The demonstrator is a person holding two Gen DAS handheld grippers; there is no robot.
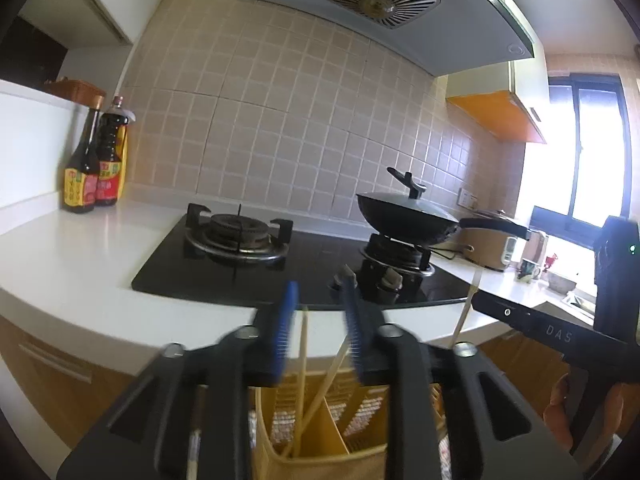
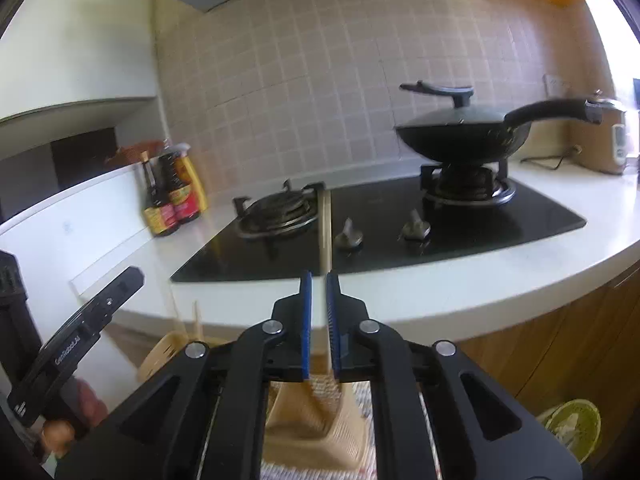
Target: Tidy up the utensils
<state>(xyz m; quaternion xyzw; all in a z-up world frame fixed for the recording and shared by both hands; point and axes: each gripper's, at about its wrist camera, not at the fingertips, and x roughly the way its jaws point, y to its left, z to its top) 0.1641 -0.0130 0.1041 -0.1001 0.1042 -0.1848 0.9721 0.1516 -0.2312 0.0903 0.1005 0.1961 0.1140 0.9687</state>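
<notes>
One chopstick (image 2: 325, 232) upright in right tongs (image 2: 319, 280)

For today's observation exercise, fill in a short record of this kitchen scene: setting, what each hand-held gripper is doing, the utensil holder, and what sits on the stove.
setting: white counter with black gas hob, tiled wall
left hand-held gripper: open, empty, above the holder
right hand-held gripper: shut on chopsticks, which stand upright
utensil holder: yellow, divided into compartments, chopsticks inside
stove: lidded wok on right burner; left burner bare
other: sauce bottles on the counter to the left
</notes>
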